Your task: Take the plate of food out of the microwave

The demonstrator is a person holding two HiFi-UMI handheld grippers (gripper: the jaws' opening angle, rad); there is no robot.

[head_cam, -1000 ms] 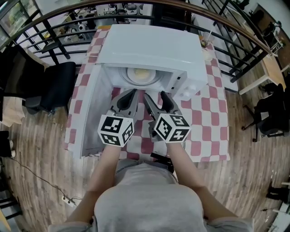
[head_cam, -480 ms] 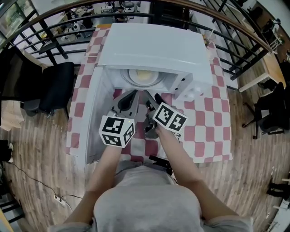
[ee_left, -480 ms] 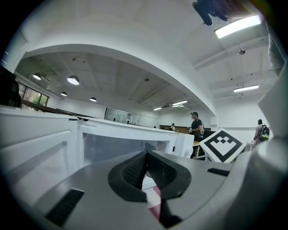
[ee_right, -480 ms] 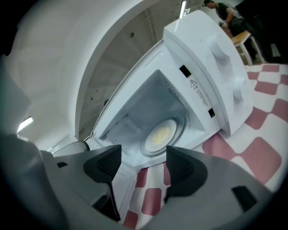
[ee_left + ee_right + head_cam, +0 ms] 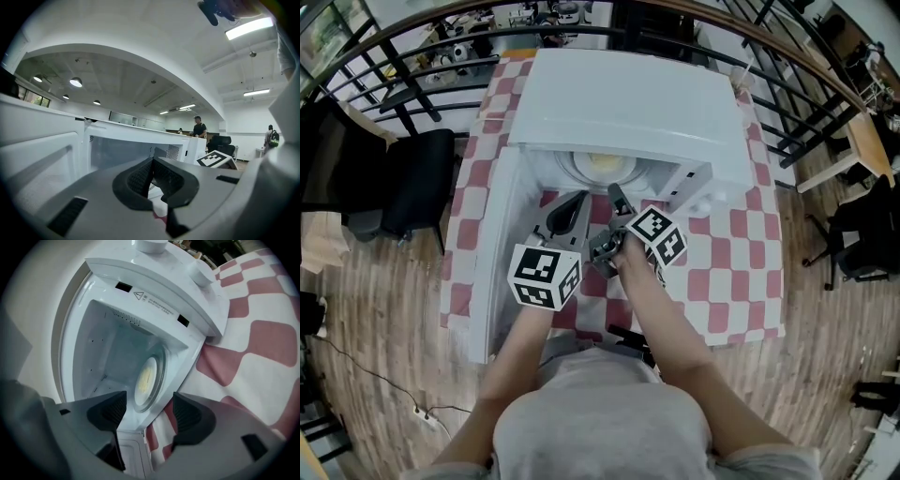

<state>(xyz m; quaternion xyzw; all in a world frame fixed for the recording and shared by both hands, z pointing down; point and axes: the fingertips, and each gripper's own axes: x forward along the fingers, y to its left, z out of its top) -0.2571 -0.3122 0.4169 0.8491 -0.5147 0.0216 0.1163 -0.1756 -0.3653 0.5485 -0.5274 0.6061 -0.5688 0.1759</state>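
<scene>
The white microwave stands on the checkered table with its door swung open to the left. Inside, a pale plate of yellowish food rests on the glass turntable. My right gripper is rolled onto its side just in front of the opening, open and holding nothing. In the right gripper view the plate shows between the spread jaws of that gripper, still some way off. My left gripper hangs lower left of the opening, near the door. Its pads meet at the tips in the left gripper view.
The red and white tablecloth covers the table right of the microwave. A black railing curves behind the table. A dark chair stands at the left. The microwave's knobs sit on its front panel.
My right gripper has rolled onto its side and moved forward and left, up to the microwave opening. The left gripper has barely moved.
</scene>
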